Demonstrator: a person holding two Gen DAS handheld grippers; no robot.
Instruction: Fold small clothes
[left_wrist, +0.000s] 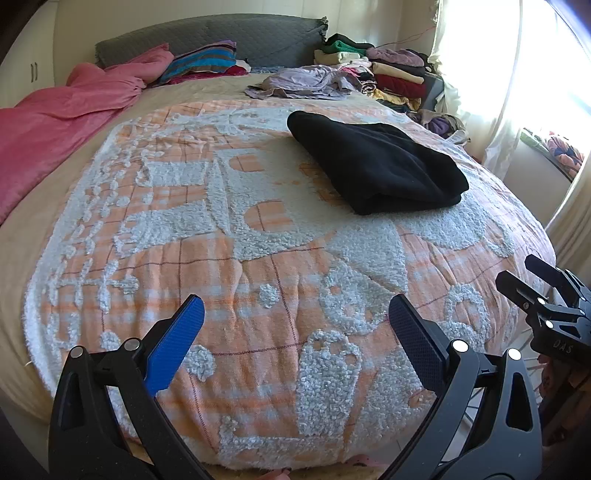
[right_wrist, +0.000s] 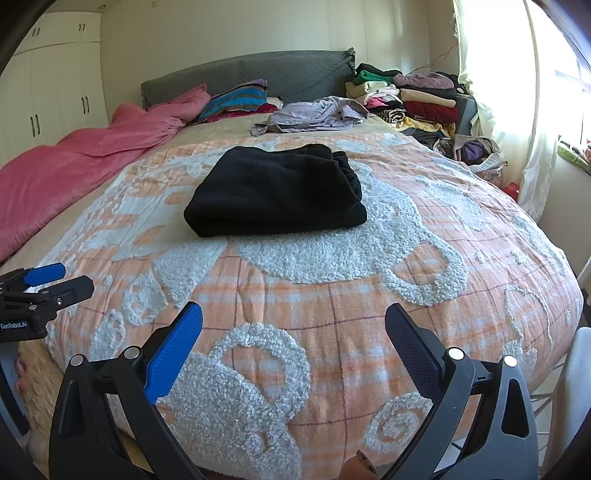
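Folded black fleece garment (right_wrist: 275, 192) lay on orange tufted blanket (right_wrist: 332, 306), long axis toward headboard (right_wrist: 243, 72); your left gripper (left_wrist: 295, 328) and right gripper (right_wrist: 293, 328) were both released, empty.

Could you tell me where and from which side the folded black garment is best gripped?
Probably the black garment's thick rounded fold edge facing the tools, approached from the near side, low along the blanket. That edge stands proud and unobstructed; the gathered far end looks looser.
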